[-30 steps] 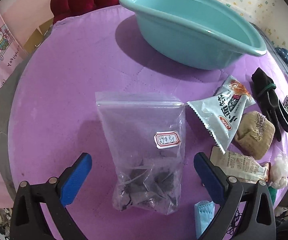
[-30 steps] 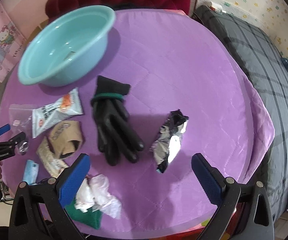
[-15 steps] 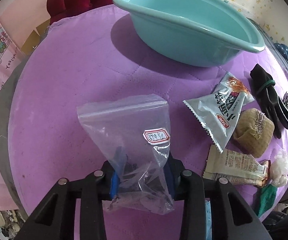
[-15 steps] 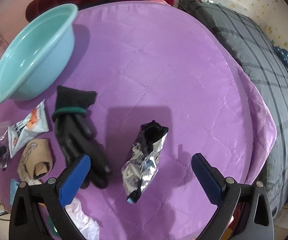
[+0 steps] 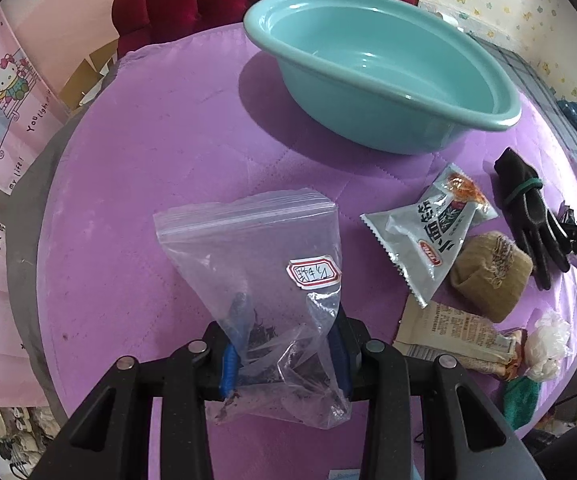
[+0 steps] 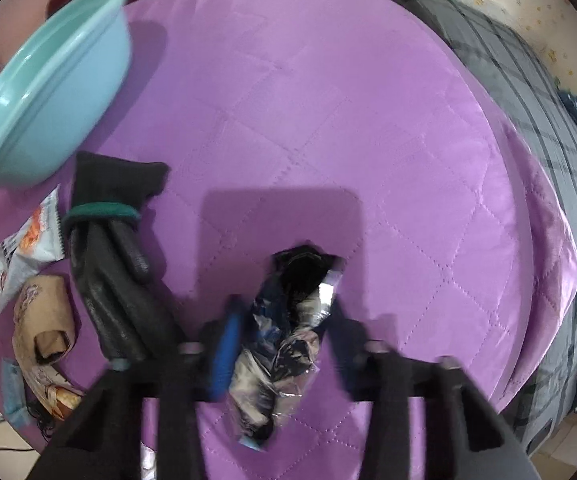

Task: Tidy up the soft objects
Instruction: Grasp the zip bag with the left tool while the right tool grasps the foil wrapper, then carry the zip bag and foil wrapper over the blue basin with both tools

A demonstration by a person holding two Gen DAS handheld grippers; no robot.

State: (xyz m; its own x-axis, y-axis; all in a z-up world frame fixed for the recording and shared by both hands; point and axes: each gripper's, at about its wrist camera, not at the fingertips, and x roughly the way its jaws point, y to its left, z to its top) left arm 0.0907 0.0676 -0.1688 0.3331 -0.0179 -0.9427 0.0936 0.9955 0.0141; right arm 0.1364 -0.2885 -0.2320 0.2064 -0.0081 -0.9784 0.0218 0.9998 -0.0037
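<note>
Clear zip bag (image 5: 264,280) pinched in left tool (image 5: 284,352); right tool (image 6: 280,340) just closed onto foil wrapper (image 6: 284,336).

A quilted purple cloth (image 5: 168,160) with a soft, faintly satiny sheen and stitched diamond seams covers the table, and on it the turquoise basin (image 5: 388,92) is smooth, glossy plastic. The zip bag (image 5: 256,256) is clear, crinkled plastic film with a paper label, the snack packet (image 5: 428,240) is shiny printed foil, the crumpled foil bag (image 6: 288,332) is mirror-bright and creased, and the black gloves (image 6: 116,272) look matt and rubbery with knitted cuffs. The brown pouch (image 5: 488,276) is coarse, rough woven cloth, and the blue pads (image 6: 224,356) on the matt black plastic gripper frames look smooth.
</note>
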